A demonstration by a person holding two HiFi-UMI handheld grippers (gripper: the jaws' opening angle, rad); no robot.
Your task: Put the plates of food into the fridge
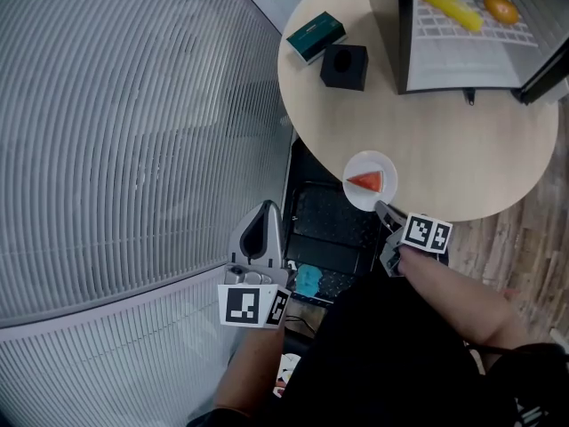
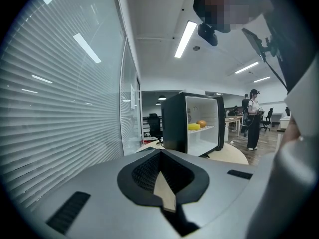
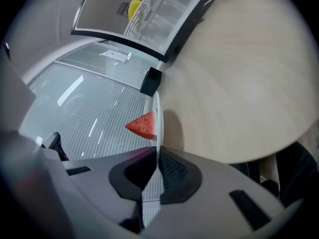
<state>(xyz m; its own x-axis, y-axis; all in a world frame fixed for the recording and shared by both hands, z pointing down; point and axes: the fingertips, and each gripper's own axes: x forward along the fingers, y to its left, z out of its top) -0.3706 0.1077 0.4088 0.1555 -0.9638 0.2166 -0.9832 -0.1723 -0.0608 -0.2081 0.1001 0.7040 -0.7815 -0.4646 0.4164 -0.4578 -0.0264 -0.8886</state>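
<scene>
Gripping a plate of watermelon at the table edge

Seen from above, the right gripper (image 1: 384,210) has its two jaws closed tight on the near rim of a small white plate (image 1: 360,165). The plate carries one red watermelon slice (image 1: 365,181). In the right gripper view the plate shows edge-on as a thin white line pinched between the pads, with the slice to its left.

The plate is at the near edge of a round, pale wooden table (image 1: 444,149), overhanging it slightly on the person's side.

The left gripper (image 1: 265,210) is held off the table, close to a glass wall with blinds (image 1: 133,149). Its jaws are pressed together with nothing between them.

At the far side of the table stands a small black fridge (image 1: 462,52) with its door open (well apart from the plate). On its wire shelf lie a banana (image 1: 449,7) and an orange (image 1: 500,8). Left of the fridge sit a green box (image 1: 316,36) and a black cube (image 1: 345,67).
</scene>
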